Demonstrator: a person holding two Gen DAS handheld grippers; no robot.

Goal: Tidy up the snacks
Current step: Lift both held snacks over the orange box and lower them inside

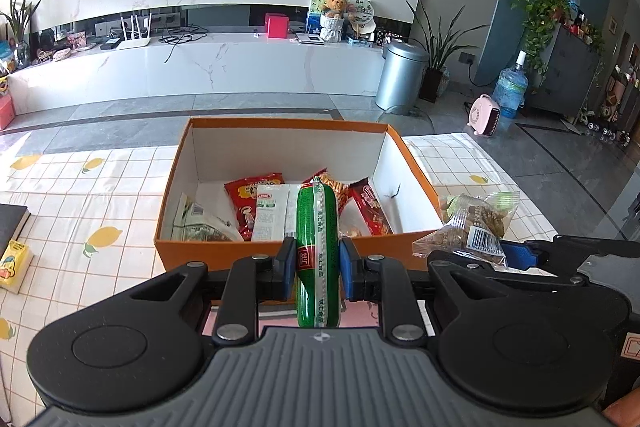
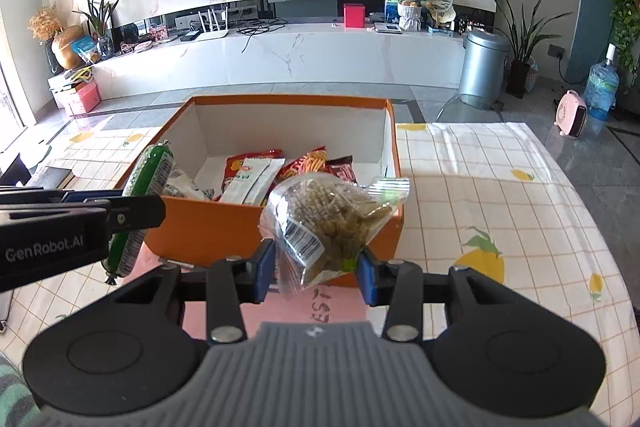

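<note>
Left wrist view, nearest first: the left tool (image 1: 318, 269) is clenched on a green sausage (image 1: 317, 243), its blue pads pressing the wrapper from both sides; the sausage stands roughly upright, its top end over the near wall of the orange box (image 1: 208, 255); just to the right, the right tool (image 1: 508, 255) comes in from the side with a clear bag of biscuits (image 1: 470, 223) caught by its barcode end. Right wrist view: the right tool (image 2: 316, 275) grips the bag of biscuits (image 2: 332, 223) near its lower part, the bag tilting up over the box's (image 2: 208, 231) near right corner; the sausage (image 2: 148, 175) leans beside the box's left corner, held in the left tool (image 2: 120, 211). Inside the box lie several packets: a red one (image 1: 250, 193), a white one (image 1: 270, 213), and others that seem to be chips, though the print is too small to read. Beneath it all, the worktop (image 1: 100, 187) wears a checked cloth with lemons; a yellow carton (image 1: 14, 265) rests near its left edge.
</note>
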